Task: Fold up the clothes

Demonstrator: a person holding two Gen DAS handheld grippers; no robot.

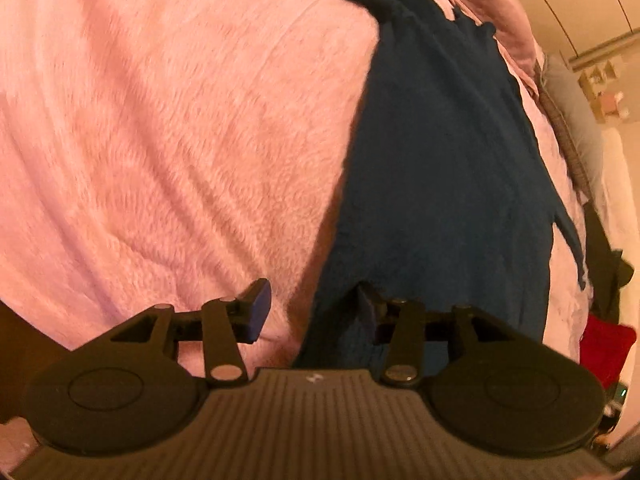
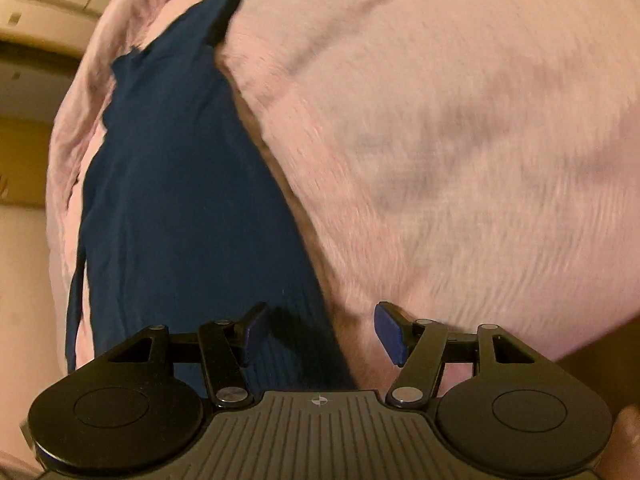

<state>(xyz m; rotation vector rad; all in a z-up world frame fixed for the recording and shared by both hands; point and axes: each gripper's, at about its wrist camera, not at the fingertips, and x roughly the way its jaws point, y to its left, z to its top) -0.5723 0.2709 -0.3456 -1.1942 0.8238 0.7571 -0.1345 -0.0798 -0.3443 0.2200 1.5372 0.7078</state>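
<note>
navy garment (image 1: pixel 440 168) lies on pink fleece blanket (image 1: pixel 160 140); left tool (image 1: pixel 314 314) and right tool (image 2: pixel 322 330) gape wide.

My grippers' pads (image 2: pixel 394 330) are blue; the garment (image 1: pixel 440 168) is plain navy, lying on a fuzzy pink blanket (image 1: pixel 168 128).

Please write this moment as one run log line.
left gripper: open, at near edge of dark blue garment | right gripper: open, same edge | garment: flat on pink fleece blanket | fold: not started

left tongs (image 1: pixel 314 310) spread wide, right tongs (image 2: pixel 320 330) likewise (both empty)
</note>
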